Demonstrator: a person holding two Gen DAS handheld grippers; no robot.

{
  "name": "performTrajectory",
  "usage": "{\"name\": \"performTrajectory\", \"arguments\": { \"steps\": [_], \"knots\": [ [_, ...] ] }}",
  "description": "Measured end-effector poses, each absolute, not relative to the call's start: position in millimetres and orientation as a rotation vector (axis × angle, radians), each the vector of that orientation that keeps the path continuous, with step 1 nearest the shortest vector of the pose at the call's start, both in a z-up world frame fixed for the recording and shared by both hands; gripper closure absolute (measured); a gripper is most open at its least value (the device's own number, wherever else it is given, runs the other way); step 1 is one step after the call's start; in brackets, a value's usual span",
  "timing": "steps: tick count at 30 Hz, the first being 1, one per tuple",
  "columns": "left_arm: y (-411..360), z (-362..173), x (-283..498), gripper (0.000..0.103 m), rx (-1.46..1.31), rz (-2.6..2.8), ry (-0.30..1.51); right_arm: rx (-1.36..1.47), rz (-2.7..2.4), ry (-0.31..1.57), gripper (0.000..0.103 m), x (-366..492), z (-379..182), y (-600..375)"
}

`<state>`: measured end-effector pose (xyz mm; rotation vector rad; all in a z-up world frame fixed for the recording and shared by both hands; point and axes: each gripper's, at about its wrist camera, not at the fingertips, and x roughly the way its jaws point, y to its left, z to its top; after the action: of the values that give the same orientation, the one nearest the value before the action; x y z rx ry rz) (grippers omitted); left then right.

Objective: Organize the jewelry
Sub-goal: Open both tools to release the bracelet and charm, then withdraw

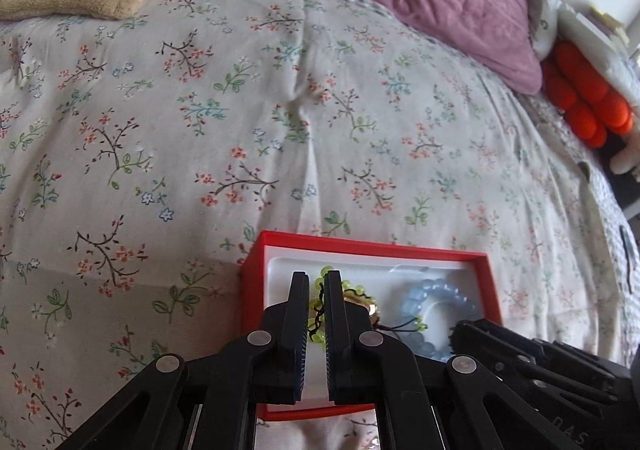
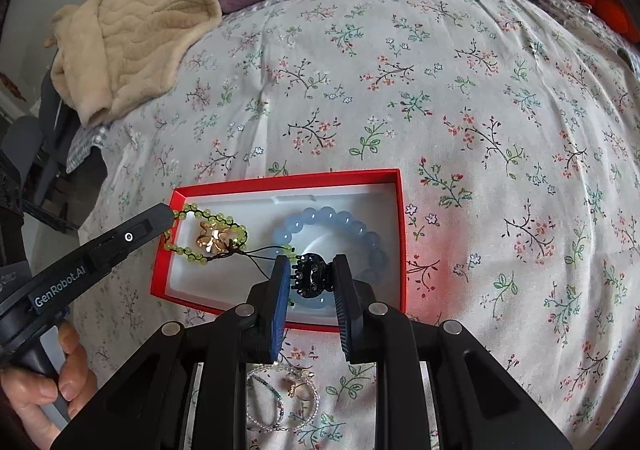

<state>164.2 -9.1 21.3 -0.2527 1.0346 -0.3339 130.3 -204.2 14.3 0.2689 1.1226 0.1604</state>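
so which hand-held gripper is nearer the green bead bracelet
Left. The left hand-held gripper grips the green bead bracelet at the red box's left end; the right hand-held gripper, holding a black hair claw, sits apart.

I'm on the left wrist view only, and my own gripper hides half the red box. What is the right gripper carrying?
Observer: The right gripper is shut on a black claw clip, held over the blue bead bracelet in the red box.
Operator: What's the gold thing behind my fingers?
Observer: A gold flower-shaped charm on the green bead bracelet. The left gripper pinches that bracelet at the box's left rim.
Operator: Anything still outside the box?
Observer: Yes, a thin beaded chain with a small gold charm lies on the floral bedspread, just on the near side of the box.
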Motion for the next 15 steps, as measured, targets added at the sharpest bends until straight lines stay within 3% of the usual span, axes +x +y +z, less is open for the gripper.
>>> {"name": "performTrajectory", "arguments": {
  "steps": [4,8,10,15],
  "knots": [
    [-11,20,165,0.098,-0.229,-0.331,1.035,0.269,0.158,1.12,0.079,131,13,-205],
    [-15,24,161,0.077,-0.179,-0.317,1.02,0.291,0.166,1.109,0.075,132,17,-211],
    [-16,26,156,0.073,-0.161,-0.312,1.014,0.301,0.163,1.103,0.066,131,19,-214],
    [-17,31,142,0.062,-0.123,-0.314,1.006,0.29,0.162,1.094,0.062,123,28,-216]
  ]
}}
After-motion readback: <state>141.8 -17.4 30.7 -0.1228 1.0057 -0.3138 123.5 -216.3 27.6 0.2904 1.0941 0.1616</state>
